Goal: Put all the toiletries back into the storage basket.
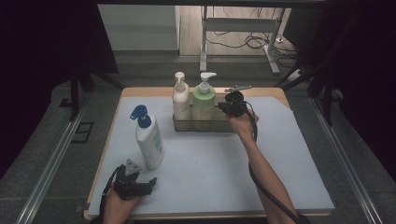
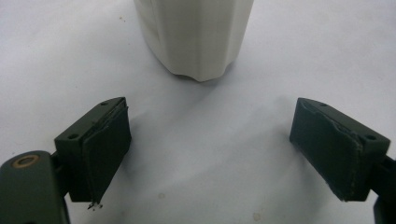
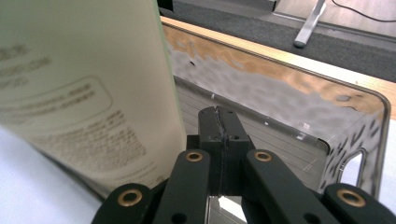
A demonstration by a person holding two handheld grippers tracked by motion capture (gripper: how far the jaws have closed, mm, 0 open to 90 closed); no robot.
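Two pump bottles (image 1: 192,100) stand upright in the tray (image 1: 224,125); right hand-held gripper (image 3: 219,122) pressed together beside them.

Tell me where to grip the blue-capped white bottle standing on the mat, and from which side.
Grip the white bottle across its flat-sided body, at mid-height below the blue pump. Come in level from the person's side, where the left gripper already faces its base with jaws wide open. The bottle stands upright and alone on the mat, so nothing blocks that approach; the pump head looks too small and top-heavy for a steady hold.
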